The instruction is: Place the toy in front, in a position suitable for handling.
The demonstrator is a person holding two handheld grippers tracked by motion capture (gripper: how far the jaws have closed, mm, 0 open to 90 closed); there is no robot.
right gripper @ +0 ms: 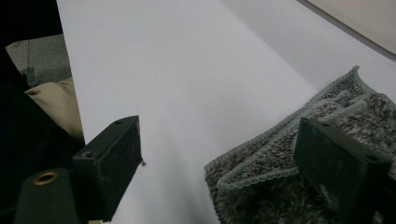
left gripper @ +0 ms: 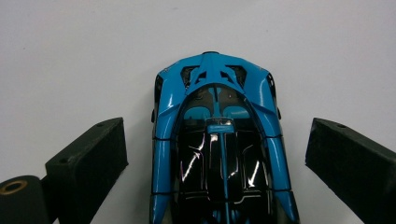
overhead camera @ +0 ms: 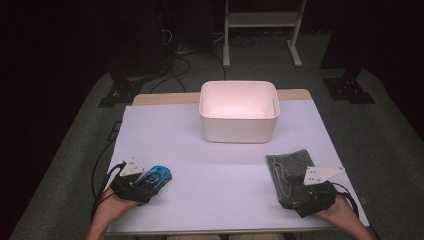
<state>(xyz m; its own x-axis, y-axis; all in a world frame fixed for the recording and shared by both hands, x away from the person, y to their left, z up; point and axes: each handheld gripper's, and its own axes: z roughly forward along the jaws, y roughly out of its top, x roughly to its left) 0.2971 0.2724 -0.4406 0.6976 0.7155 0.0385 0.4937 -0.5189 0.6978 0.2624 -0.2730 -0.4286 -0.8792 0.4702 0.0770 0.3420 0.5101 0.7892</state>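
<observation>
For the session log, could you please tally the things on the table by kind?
Toy car, blue and black: 1
Folded grey cloth: 1
White bin: 1
Hand-held grippers, left and right: 2
Total: 5

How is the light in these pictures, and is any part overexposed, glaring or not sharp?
High view: surroundings are dark, and the white bin glows pinkish, nearly overexposed inside. Left gripper view: sharp, with bright glare streaks on the blue toy car. Right gripper view: the grey towel looks soft close to the camera.
</observation>
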